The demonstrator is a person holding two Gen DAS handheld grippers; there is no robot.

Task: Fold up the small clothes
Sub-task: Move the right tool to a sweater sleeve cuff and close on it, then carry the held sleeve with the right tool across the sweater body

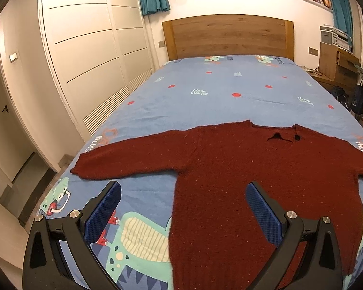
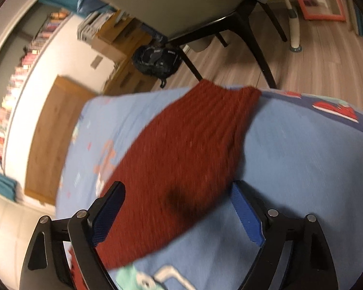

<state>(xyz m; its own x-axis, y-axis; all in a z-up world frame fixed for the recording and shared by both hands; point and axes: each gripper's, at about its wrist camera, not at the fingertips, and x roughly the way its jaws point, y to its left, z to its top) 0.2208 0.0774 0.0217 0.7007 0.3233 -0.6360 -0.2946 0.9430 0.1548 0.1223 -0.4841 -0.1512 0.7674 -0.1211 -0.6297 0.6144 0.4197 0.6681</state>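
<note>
Left wrist view shows me a fuzzy dark-red sweater (image 1: pixel 242 169) spread flat on the bed (image 1: pixel 230 91), sleeves out, my left gripper (image 1: pixel 182 194) spread wide above it. My right gripper (image 2: pixel 179 193) hangs spread over one ribbed sleeve (image 2: pixel 193 133); bedsheet lettering is unreadable.

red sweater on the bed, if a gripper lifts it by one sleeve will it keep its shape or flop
Probably flop: the red sweater lies limp and flat on the bedsheet, a soft fuzzy knit with no stiffness showing. The sleeve would likely stretch and the body drag behind. Its fuzzy surface suggests the open right gripper would hold it without slipping.
</note>
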